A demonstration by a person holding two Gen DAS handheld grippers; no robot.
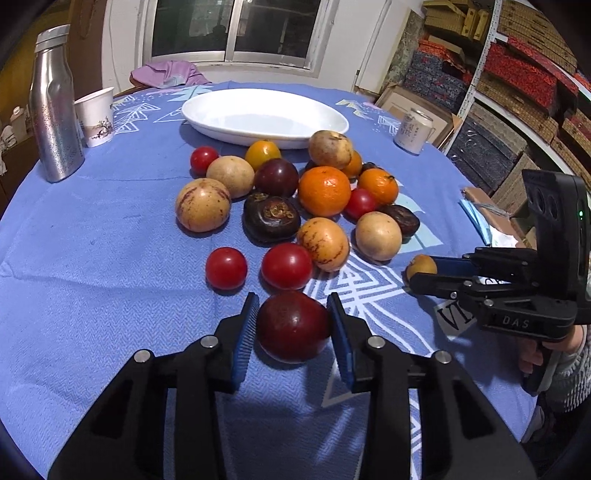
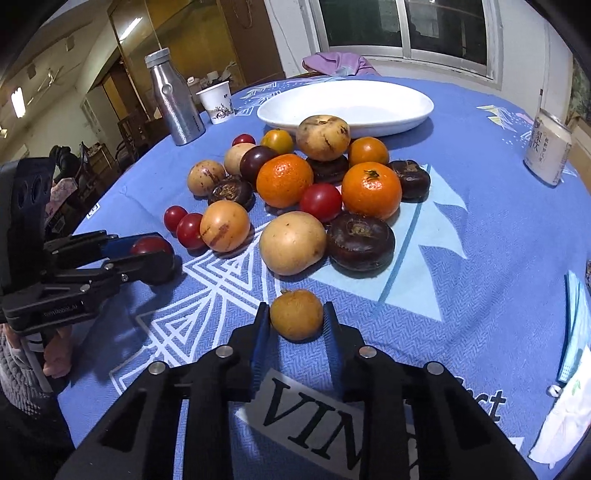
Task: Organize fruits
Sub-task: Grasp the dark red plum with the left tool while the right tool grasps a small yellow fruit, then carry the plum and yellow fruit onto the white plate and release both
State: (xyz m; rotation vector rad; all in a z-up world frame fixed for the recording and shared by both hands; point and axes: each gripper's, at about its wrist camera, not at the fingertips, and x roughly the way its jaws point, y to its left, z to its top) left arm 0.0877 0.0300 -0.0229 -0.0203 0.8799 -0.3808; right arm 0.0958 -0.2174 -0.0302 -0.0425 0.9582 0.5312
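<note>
- The left gripper (image 1: pixel 293 325) has its blue pads pressed on both sides of a dark red plum (image 1: pixel 293 325) that sits on the blue tablecloth (image 1: pixel 92 295) at the near edge of the fruit spread; the jaws are narrowed onto it
- The right gripper (image 2: pixel 296 320) is closed on a small tan fruit (image 2: pixel 296 314), one pad on each side, the fruit resting on the cloth just beyond the printed letters
- In the left wrist view the right gripper comes in from the right with the same small fruit at its tips, and a hand (image 1: pixel 532 354) in a grey sleeve holds its handle
- Just beyond the plum lie two red tomatoes (image 1: pixel 226 268), side by side and apart from each other
- Behind them is the main heap: speckled tan round fruits (image 1: pixel 202 204), dark brown flattened fruits (image 1: pixel 270 218), a second dark plum (image 1: pixel 276 177), two mandarins (image 1: pixel 324 191), smaller orange and red tomatoes mixed in
- One tan fruit (image 2: pixel 323 137) sits on top of others at the far side of the heap
- Beyond the heap stands a white oval dish (image 1: pixel 264 116), nothing in it
- Far left are a metal bottle (image 1: pixel 53 107) and a paper cup (image 1: pixel 95 116), just beside each other
- Far right stands a drink can (image 1: pixel 413 131), well apart from the fruit
- A purple cloth (image 1: pixel 168 74) lies at the table's far edge under a window (image 1: pixel 236 27)
</note>
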